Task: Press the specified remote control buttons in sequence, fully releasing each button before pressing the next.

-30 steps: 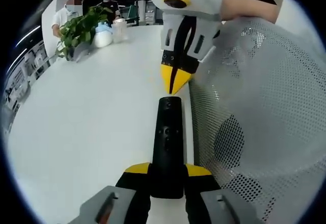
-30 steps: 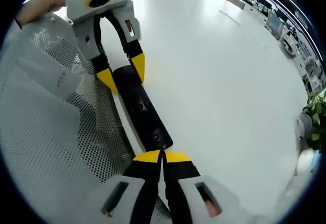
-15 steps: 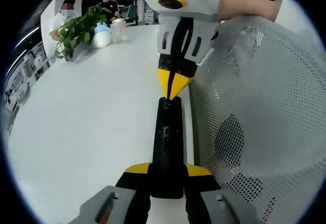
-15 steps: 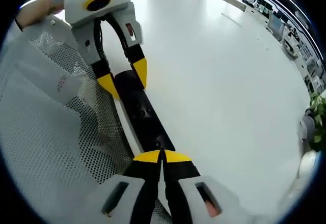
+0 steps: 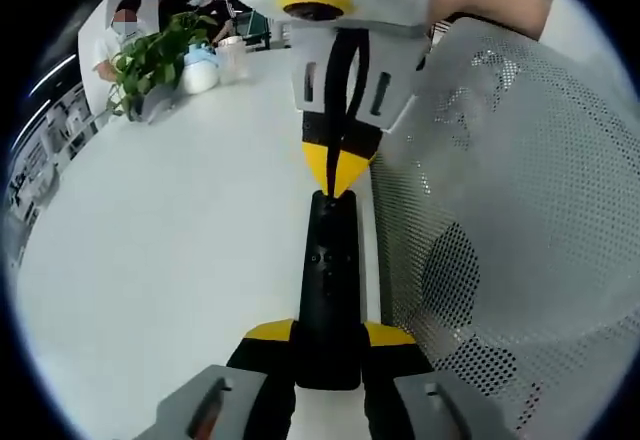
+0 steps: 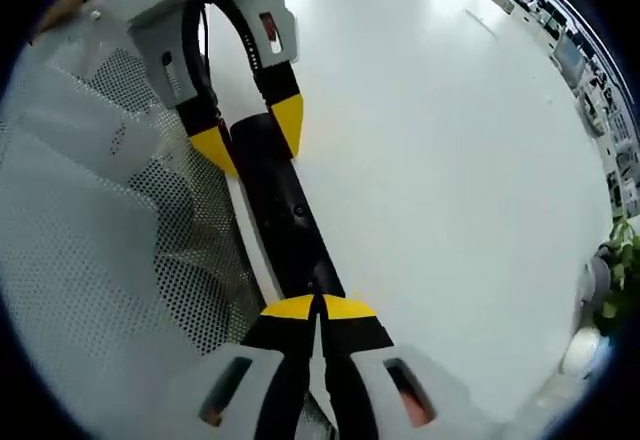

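White, smooth and matte, the broad round surface (image 5: 170,250) is carrying a slim black plastic remote control (image 5: 330,280) that is lying lengthwise beside a pale perforated mesh chair back (image 5: 500,240) at 3 o'clock in the left gripper view; a leafy green potted plant (image 5: 150,55) is standing far off at 10 o'clock. The left tool (image 5: 329,338) is clamping the remote's near end between its yellow-tipped jaws; the right tool (image 6: 318,308), jaws pinched together into one blunt point, is resting at the remote's far end, seemingly pressing there. For a clean press, I judge the point should be coming straight down on one button, lifting fully clear before the next, while the left grip is holding the glossy, slippery body steady.
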The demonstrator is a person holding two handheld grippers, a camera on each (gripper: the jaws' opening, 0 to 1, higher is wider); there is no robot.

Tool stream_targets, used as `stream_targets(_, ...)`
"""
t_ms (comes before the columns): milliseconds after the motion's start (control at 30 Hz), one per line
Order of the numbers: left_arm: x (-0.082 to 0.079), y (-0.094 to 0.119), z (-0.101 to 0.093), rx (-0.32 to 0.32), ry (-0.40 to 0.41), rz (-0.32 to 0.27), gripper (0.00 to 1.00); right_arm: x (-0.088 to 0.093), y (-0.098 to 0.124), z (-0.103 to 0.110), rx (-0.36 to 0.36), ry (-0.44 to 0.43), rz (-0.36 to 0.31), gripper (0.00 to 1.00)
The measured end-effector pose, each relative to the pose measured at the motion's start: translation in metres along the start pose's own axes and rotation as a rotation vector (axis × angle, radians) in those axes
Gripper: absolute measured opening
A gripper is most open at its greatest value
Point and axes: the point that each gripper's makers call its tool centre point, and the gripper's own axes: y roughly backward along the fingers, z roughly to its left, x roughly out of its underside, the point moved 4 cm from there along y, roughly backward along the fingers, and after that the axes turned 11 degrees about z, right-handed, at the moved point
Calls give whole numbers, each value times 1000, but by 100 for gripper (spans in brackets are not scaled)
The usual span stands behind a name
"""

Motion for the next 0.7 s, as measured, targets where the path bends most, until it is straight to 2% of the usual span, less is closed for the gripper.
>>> stream_targets(167,0,0,0,2,4,-3,24,2,0,0,-7,-18,0,0)
stream_targets(367,0,0,1,3,7,-4,24,4,1,0,0,-37,-32,0)
stream_targets(600,0,0,1,6,13,-1,24,7,1,-2,-23,-117,-97,0)
stream_targets(700,0,0,2,9,13,-1,24,8,1,-3,-66,-195,-141,0)
